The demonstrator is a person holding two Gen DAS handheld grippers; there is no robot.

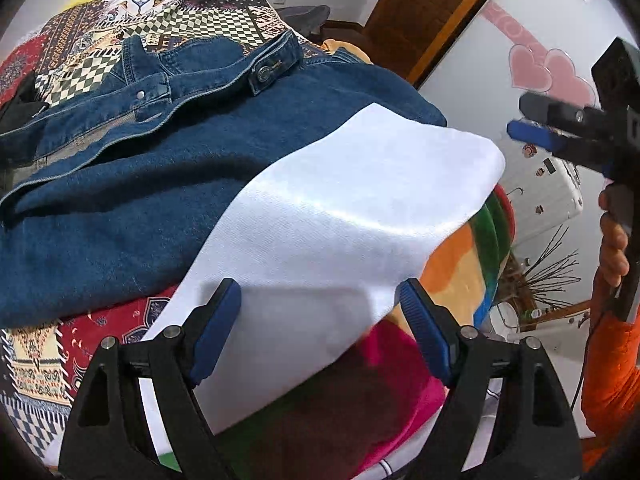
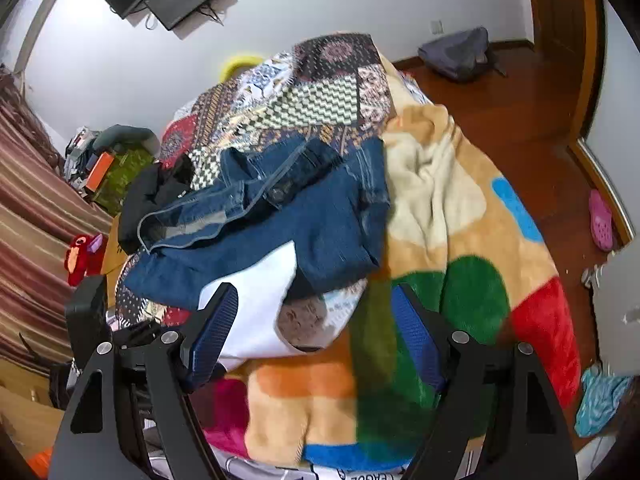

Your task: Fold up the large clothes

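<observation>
Denim garment, one in number, is lying bunched on the bed, resting partly on a patchwork quilt and partly against a fleece blanket of coloured patches; its buttoned tab is facing up. One white cloth is overlapping the near edge of the denim and draping toward the bed's near side, its far corner lifting free. A black item is sitting beside the denim's far left end. In the right wrist view the bed's right edge is falling away to bare wooden floor, where one pink slipper and one grey bag are lying well apart from the bedding. The left gripper is standing wide open, the white cloth passing between its fingers without being pinched. The right gripper is likewise standing wide open above the blanket, holding nothing.
</observation>
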